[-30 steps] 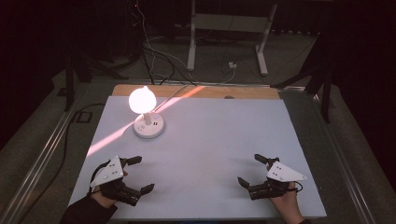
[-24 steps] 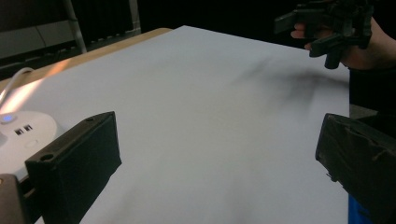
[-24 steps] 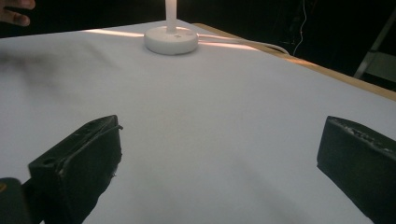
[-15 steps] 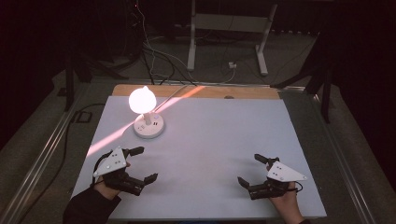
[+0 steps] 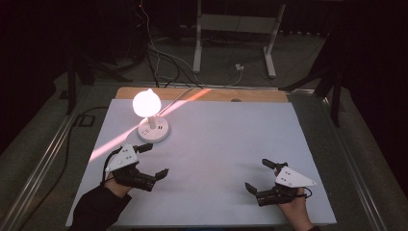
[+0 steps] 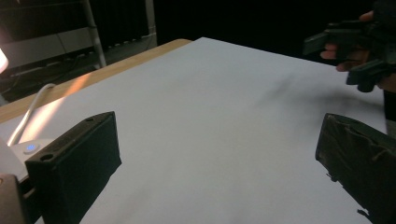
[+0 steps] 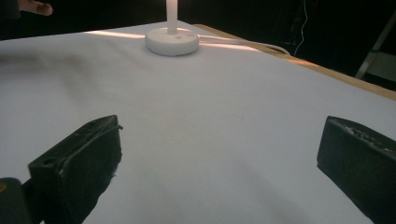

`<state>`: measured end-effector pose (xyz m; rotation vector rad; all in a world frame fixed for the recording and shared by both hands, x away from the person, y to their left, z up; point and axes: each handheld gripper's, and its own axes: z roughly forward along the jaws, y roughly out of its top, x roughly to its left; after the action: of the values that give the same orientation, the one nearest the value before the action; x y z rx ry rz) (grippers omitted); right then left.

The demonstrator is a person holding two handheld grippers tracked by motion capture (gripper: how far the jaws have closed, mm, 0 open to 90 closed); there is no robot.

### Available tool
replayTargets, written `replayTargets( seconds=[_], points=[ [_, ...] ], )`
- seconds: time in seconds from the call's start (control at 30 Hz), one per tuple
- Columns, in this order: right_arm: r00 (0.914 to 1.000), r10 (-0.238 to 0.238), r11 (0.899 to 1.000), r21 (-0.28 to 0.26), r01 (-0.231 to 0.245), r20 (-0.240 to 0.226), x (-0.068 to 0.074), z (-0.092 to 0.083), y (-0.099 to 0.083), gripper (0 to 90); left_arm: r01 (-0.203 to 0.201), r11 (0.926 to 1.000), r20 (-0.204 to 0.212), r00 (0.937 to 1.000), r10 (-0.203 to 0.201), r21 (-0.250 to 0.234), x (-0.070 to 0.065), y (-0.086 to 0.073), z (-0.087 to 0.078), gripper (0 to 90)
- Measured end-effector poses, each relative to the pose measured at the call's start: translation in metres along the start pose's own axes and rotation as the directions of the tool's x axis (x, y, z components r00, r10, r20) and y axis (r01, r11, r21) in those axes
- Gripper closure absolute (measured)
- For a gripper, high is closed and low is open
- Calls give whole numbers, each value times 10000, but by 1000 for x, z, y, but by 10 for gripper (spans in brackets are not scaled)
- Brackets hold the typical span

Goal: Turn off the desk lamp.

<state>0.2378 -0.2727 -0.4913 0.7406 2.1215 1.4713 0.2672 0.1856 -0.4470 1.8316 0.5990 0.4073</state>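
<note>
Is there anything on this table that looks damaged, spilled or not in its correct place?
Nothing stands out. The lit lamp stands upright on its round base, on the white table. The left gripper and right gripper are open and hold nothing.

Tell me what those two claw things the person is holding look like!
Each gripper is black, with two chunky black jaws and a pale grey three-cornered plate on top. The left gripper has a thin black cable looping beside it, and that arm wears a dark sleeve. The right gripper looks the same.

A white sheet (image 5: 216,159) covers the wooden table (image 5: 250,95); cables (image 5: 159,62) and a metal stand (image 5: 235,29) lie beyond.
</note>
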Motion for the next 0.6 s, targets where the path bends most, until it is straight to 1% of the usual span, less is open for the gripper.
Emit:
replayTargets(
  seconds=[0.03,0.1,0.13,0.17,0.2,0.27,0.37,0.4,0.5,0.6],
  points=[
    [10000,13,10000,-16,-13,-1,0,0,0,0,33,10000,-112,9999,-32,34,1,0,1,6],
    [10000,34,10000,-9,-34,-28,0,0,0,0,93,10000,-168,9998,-93,-7,2,1,2,5],
    [10000,16,10000,4,-16,-26,0,0,0,0,142,9999,-307,9994,-141,14,3,2,4,6],
    [10000,-9,10000,8,9,-18,0,0,0,0,142,9999,-307,9994,-141,14,3,2,4,6],
    [10000,-5,10000,-5,5,-23,0,0,0,0,138,9999,-450,9989,-137,2,5,3,5,5],
    [10000,44,10000,-24,-44,-34,0,0,0,0,258,9997,-689,9973,-256,20,7,5,8,6],
    [10000,9,10000,-5,-9,-29,0,0,0,0,281,9996,-890,9956,-278,12,10,6,11,6],
    [10000,20,10000,-10,-20,-32,0,0,0,0,281,9996,-890,9956,-278,12,10,6,11,6],
    [10000,74,10000,-20,-74,-51,0,0,0,0,447,9990,-1169,9921,-451,-59,14,9,15,6],
    [10000,41,10000,-31,-41,-61,0,0,0,0,453,9990,-1290,9906,-456,-51,15,9,18,6]
  ],
)
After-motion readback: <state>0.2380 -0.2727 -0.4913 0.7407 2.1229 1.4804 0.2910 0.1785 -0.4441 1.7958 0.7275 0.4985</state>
